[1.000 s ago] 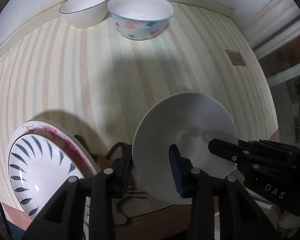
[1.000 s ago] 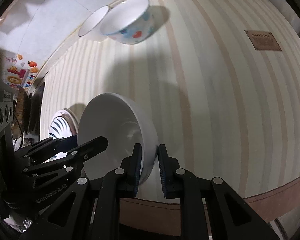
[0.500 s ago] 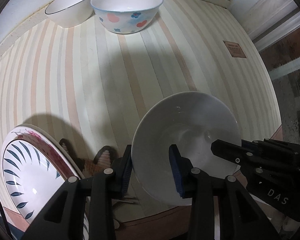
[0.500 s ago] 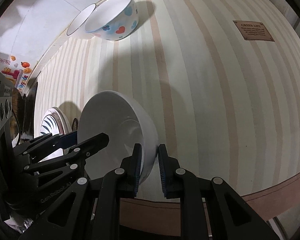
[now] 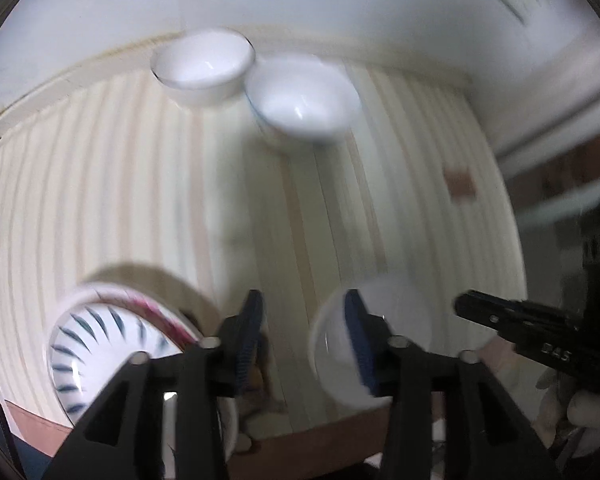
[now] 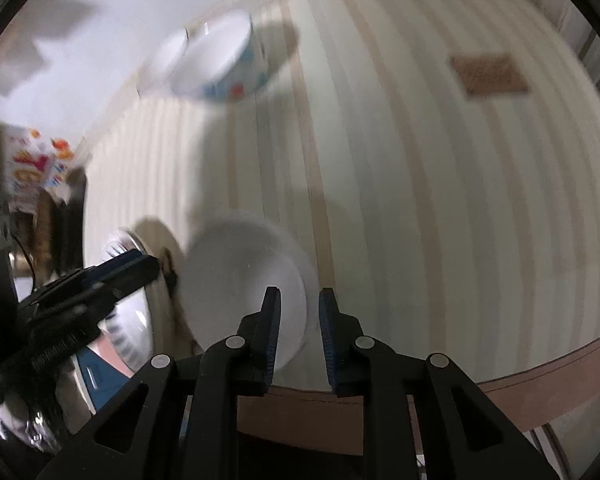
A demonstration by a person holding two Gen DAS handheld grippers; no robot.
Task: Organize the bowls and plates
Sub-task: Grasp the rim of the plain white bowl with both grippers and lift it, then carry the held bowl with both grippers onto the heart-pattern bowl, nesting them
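Note:
A plain white bowl (image 5: pixel 384 336) (image 6: pixel 240 284) rests on the striped tablecloth near the front edge. In the blurred left wrist view my left gripper (image 5: pixel 304 336) hovers over the bowl's left rim; its jaws are opening, and the rim lies between the pads untouched. My right gripper (image 6: pixel 300 332) straddles the bowl's right rim. Its jaws are opening too, with a gap between rim and outer pad. A stack of plates topped by a blue-leaf plate (image 5: pixel 96 344) lies to the left.
At the back by the wall stand a dark-rimmed white bowl (image 5: pixel 204 68) and a flower-patterned bowl (image 5: pixel 304 100) (image 6: pixel 224 68). A brown label (image 6: pixel 488 74) is on the cloth at the right. The table's brown front edge (image 6: pixel 540 392) runs just below the grippers.
Both grippers have let go of the white bowl's rim and lifted away. The left jaws have spread wide, the right slightly. The bowl stays on the table.

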